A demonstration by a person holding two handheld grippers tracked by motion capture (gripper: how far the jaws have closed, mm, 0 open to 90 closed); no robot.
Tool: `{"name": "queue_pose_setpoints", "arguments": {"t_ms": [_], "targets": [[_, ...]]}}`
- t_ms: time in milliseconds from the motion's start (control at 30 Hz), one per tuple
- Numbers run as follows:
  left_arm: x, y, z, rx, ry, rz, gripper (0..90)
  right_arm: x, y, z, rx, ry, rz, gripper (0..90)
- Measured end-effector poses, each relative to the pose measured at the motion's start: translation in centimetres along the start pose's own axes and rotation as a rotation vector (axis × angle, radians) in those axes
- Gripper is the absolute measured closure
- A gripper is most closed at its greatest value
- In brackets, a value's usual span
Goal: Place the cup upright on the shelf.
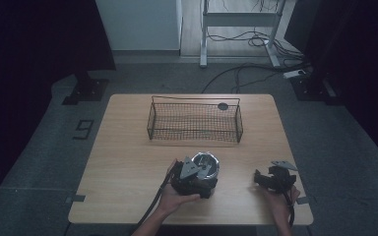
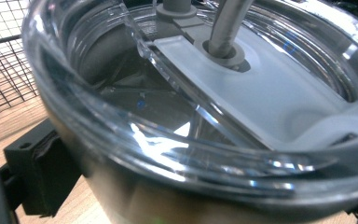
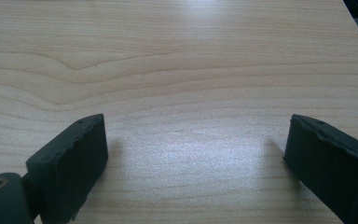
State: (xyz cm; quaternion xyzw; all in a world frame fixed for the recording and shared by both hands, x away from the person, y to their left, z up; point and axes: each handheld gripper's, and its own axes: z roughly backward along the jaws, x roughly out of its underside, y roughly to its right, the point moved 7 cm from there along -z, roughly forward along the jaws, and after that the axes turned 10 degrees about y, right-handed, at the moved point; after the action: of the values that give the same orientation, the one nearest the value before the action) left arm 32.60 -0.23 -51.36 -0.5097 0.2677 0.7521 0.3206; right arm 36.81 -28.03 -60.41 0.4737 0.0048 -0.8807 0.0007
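Observation:
A metal tumbler [image 1: 206,165] with a clear lid [image 2: 270,93] and a grey straw [image 2: 228,23] stands at the table's front middle. My left gripper [image 1: 202,179] is shut on the tumbler's body from the near side. One black jaw pad [image 2: 42,172] presses its left wall. To the right, my right gripper [image 1: 262,179] rests low over the bare wood near the front right edge. In the right gripper view that gripper [image 3: 193,163] is open, with its jaws wide apart and nothing between them.
An empty black wire basket [image 1: 195,122] stands across the far middle of the wooden table [image 1: 128,147]. A small dark round object [image 1: 223,105] sits by its back right rim. Cables [image 1: 256,39] and stand feet lie on the floor beyond.

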Motion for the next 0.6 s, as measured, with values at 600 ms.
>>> {"name": "queue_pose_setpoints", "arguments": {"t_ms": [600], "targets": [[-0.46,-0.15,0.38,0.015,0.031,-0.001,3.7,-0.01,0.01,0.01,-0.002,0.001,-0.002,6.0]]}}
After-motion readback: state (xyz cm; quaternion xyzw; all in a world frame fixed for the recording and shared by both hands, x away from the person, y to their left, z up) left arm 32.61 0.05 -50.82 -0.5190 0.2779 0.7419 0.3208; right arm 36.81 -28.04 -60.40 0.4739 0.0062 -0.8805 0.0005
